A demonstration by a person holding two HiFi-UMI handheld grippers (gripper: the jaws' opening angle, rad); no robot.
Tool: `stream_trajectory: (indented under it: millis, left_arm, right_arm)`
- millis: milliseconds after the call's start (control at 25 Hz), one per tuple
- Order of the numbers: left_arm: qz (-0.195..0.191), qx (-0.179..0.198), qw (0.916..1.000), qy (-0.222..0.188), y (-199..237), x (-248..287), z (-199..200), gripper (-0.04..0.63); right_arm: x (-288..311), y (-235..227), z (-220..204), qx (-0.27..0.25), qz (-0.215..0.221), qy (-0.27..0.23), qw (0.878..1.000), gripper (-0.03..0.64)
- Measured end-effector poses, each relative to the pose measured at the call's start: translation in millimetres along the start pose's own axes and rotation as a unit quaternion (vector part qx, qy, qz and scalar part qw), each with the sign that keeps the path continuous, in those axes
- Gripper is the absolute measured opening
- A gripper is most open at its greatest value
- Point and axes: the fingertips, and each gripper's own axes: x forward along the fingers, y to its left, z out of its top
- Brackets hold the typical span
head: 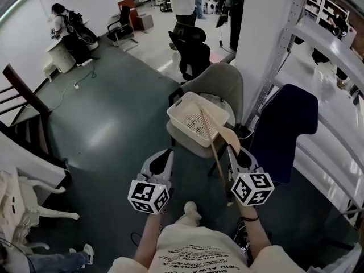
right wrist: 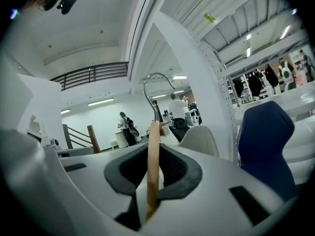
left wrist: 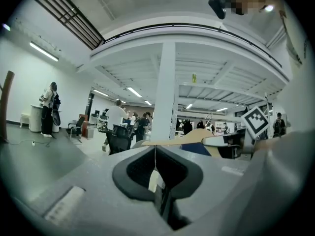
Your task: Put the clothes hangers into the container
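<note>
The right claw (head: 234,154) is clamped on a wooden clothes hanger (head: 212,136). In the right gripper view the wood stands edge-on between the two dark pads, and its metal hook (right wrist: 153,82) curves up above them. In the head view the hanger reaches forward over the cream perforated container (head: 181,117), which sits on the seat of a grey chair (head: 224,81). I cannot tell if the far end of the hanger touches the container. The left claw (head: 161,158) is near the container's front edge but apart from it, its jaws pressed together with nothing between them. A dark blue chair (head: 287,118) stands to the right.
</note>
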Motion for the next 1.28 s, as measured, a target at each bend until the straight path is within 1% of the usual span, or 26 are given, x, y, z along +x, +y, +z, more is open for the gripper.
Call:
stream_trajectory:
  millis: [280,520,640,960,1280]
  left_arm:
    - [-0.009,-0.005,0.9999,-0.003,39.9,37.6,0.0,0.023]
    - [-0.016,-0.02,0.9996,0.006,55.8,57.1,-7.0,0.023]
    - [-0.018,-0.022,0.9995,0.011,61.4,66.3,-8.6,0.023]
    - [-0.012,-0.027,0.999,0.033,99.0,120.1,-22.5,0.023]
    - [-0.003,-0.067,0.9946,0.08,138.9,189.4,-52.2,0.023]
  right_arm:
    - [49.8,-7.8,2.7,-0.005,-0.009,0.003,1.0,0.055]
    - [72.9,-16.7,1.6,0.0,-0.015,0.014,1.0,0.055]
    - [83.5,-22.4,1.3,0.004,-0.017,0.02,1.0,0.055]
    - [145.1,-50.4,-4.4,0.003,-0.017,0.047,0.999,0.055]
    - [223.1,-81.4,-3.9,0.016,-0.002,0.091,0.996,0.055]
